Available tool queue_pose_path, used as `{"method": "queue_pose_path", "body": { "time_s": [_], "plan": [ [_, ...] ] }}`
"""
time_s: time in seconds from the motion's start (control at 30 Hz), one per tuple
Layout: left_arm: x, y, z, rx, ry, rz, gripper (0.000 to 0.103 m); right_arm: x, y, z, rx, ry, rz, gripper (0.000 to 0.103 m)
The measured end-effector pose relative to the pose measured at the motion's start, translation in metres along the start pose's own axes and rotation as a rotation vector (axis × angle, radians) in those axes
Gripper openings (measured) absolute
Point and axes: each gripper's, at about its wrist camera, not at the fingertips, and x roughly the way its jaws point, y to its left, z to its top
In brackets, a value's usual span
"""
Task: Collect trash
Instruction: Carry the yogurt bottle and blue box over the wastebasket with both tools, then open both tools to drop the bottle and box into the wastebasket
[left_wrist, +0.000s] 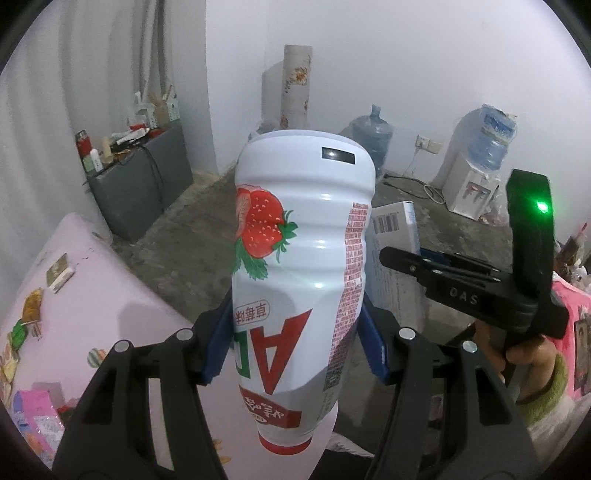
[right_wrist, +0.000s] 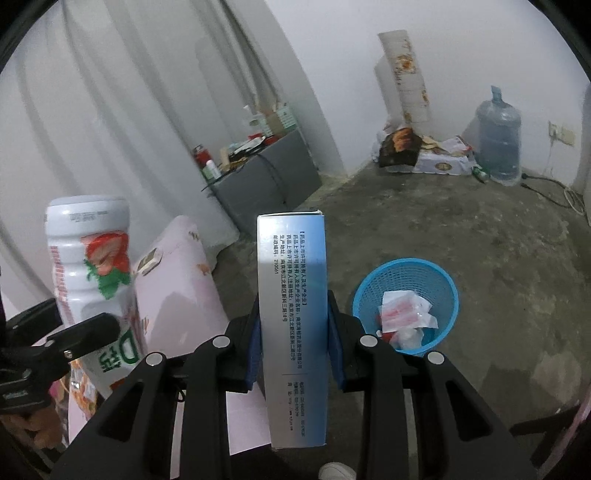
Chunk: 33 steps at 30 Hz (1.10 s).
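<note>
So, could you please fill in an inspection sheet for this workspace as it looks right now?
Surface: pink table, stickers on it; bare concrete floor.
Job's things: strawberry bottle, blue box, blue basket holding wrappers.
Clutter: grey cabinet piled with small items; cartons by the wall.
Grippers: left gripper shut on the bottle, right gripper shut on the box.
Cables: cord from wall socket.
Surroundings: water jug, water dispenser, curtain.
</note>
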Motion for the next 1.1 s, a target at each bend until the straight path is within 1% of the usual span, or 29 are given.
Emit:
{"method": "queue_pose_path", "body": {
  "time_s": [0.27,0.4,0.53,0.67,0.77,0.87,0.93,0.97,1.0,1.03,1.07,1.1],
  "plan": [
    [0.047,-0.019,0.014,0.033,0.064,0.005,0.057,0.007,-0.034,0.0,0.057,-0.003,-0.032,0.03],
    [0.07,-0.03,0.021,0.052,0.095,0.003,0.057,0.01,-0.061,0.002,0.101,-0.009,-0.073,0.03],
    [0.097,-0.042,0.037,0.046,0.107,-0.027,0.057,0.02,-0.099,0.007,0.17,-0.008,-0.12,0.03],
    [0.122,-0.057,0.053,0.042,0.115,-0.053,0.058,0.039,-0.133,0.011,0.238,0.018,-0.147,0.03],
    [0.145,-0.071,0.067,0.047,0.122,-0.088,0.058,0.056,-0.155,0.016,0.28,0.036,-0.163,0.03],
    [0.171,-0.082,0.081,0.041,0.131,-0.109,0.058,0.074,-0.172,0.021,0.322,0.056,-0.16,0.03],
    [0.19,-0.086,0.092,0.024,0.12,-0.111,0.058,0.089,-0.184,0.025,0.359,0.069,-0.151,0.03],
    [0.198,-0.088,0.096,0.018,0.111,-0.106,0.059,0.098,-0.191,0.026,0.375,0.077,-0.146,0.031],
    [0.208,-0.088,0.099,0.01,0.103,-0.093,0.065,0.109,-0.198,0.027,0.387,0.088,-0.135,0.032],
    [0.218,-0.088,0.101,0.0,0.101,-0.074,0.087,0.124,-0.208,0.026,0.408,0.104,-0.115,0.034],
    [0.233,-0.086,0.103,-0.011,0.107,-0.047,0.091,0.142,-0.22,0.023,0.442,0.125,-0.108,0.046],
    [0.244,-0.084,0.102,-0.018,0.116,-0.027,0.091,0.158,-0.231,0.017,0.475,0.141,-0.108,0.056]
  ]
}}
